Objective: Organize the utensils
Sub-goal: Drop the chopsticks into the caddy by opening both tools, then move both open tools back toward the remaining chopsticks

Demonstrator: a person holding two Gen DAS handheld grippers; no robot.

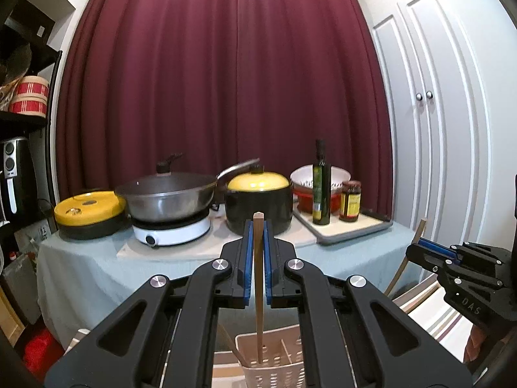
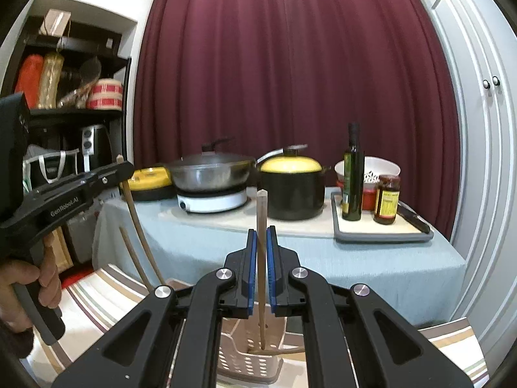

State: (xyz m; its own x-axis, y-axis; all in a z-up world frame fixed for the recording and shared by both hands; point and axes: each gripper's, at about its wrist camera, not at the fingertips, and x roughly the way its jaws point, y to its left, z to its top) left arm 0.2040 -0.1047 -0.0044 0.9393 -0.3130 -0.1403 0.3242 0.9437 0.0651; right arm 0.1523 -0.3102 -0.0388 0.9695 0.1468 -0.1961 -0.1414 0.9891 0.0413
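My left gripper (image 1: 258, 226) is shut on an upright wooden chopstick (image 1: 258, 291), whose lower end dips into a beige perforated utensil basket (image 1: 274, 365) below. A second stick (image 1: 226, 336) leans in that basket. My right gripper (image 2: 261, 232) is shut on another wooden chopstick (image 2: 261, 291), whose tip reaches into the basket (image 2: 245, 362); one more stick (image 2: 284, 350) lies inside. In the left wrist view the right gripper (image 1: 416, 249) shows at the right with its stick (image 1: 404, 258). A hand holds the left gripper (image 2: 126, 166) at the left of the right wrist view.
Beyond stands a table (image 2: 355, 258) in pale blue cloth with a wok on a white cooker (image 2: 213, 200), a yellow-lidded black pot (image 2: 290, 190), and a tray (image 2: 381, 234) bearing an oil bottle, a jar and a knife. The basket sits on a striped cloth (image 2: 97, 291).
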